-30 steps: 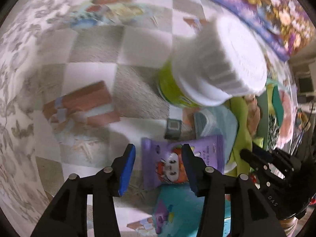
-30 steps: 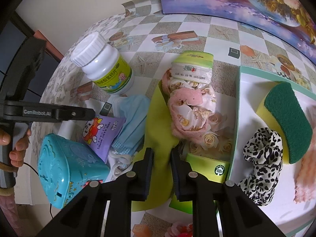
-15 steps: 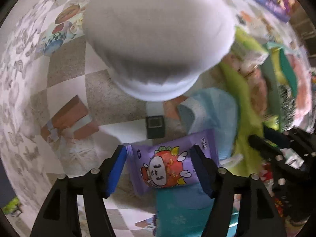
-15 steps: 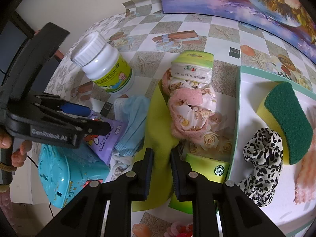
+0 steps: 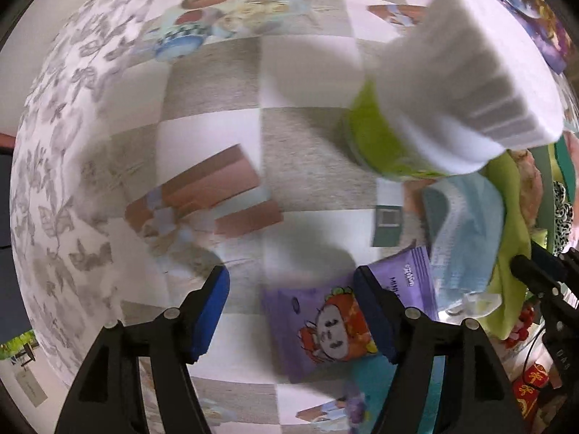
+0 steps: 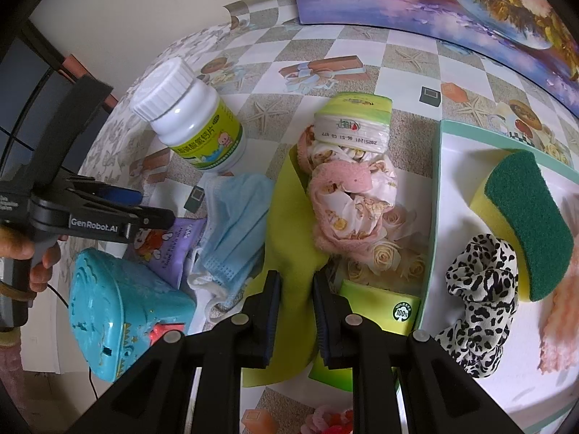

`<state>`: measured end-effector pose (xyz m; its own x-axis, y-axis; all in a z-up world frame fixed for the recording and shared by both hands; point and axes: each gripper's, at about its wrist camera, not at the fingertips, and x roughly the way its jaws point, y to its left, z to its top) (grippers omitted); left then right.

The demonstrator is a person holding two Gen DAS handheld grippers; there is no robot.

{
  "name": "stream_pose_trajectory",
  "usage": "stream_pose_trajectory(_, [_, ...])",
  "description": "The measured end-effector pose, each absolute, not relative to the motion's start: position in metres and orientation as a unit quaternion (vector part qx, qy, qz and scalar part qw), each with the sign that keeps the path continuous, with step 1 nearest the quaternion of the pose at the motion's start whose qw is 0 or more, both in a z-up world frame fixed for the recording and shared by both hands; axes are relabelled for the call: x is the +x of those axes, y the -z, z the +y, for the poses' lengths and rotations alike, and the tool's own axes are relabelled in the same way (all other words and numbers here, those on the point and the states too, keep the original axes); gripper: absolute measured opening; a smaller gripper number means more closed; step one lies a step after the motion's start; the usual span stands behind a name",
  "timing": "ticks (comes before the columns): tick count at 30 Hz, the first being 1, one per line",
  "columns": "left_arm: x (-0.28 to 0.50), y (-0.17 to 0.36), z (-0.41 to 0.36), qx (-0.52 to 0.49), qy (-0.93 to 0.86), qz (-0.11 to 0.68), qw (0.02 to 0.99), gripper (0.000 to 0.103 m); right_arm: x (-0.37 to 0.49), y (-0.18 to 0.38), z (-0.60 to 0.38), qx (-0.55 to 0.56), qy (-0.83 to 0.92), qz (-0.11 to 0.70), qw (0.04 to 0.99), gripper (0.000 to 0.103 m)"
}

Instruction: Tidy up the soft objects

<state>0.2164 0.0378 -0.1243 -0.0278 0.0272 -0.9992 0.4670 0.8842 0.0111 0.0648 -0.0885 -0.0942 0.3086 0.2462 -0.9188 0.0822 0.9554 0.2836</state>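
Shifted: left gripper (image 5: 291,311), fingers released, off purple wipes pack (image 5: 325,325); recentre before clenching; right gripper (image 6: 296,289) nearly clenched, empty.

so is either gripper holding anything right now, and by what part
No. The left gripper stands open over the purple packet; the right gripper hangs narrow and empty above the green cloth.

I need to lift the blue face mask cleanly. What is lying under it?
The blue face mask overlaps the purple snack packet and the yellow-green cloth; its white ear loops trail onto the table. Anything beneath its middle is covered.

Left claw (image 5: 291,311) open over purple snack packet (image 5: 325,325) (blurred), white-capped bottle (image 5: 434,101) beyond
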Motion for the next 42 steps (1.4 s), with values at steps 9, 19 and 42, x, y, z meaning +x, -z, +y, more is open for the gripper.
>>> stream_pose_trajectory(9, [0.231,0.119,0.099,0.142,0.109,0.703,0.688,0.072,0.065,0.094,-0.088,0.142,-0.052,0.586,0.796,0.019])
stream_pose_trajectory(19, [0.235,0.092,0.090,0.082,0.220,0.705,0.670,0.072,0.065,0.093,-0.090,0.143,-0.053,0.585,0.797,0.019])
stream_pose_trajectory(42, [0.257,0.108,0.093,0.100,0.180,0.721,0.662,0.072,0.066,0.094,-0.088,0.138,-0.056,0.590,0.794,0.019])
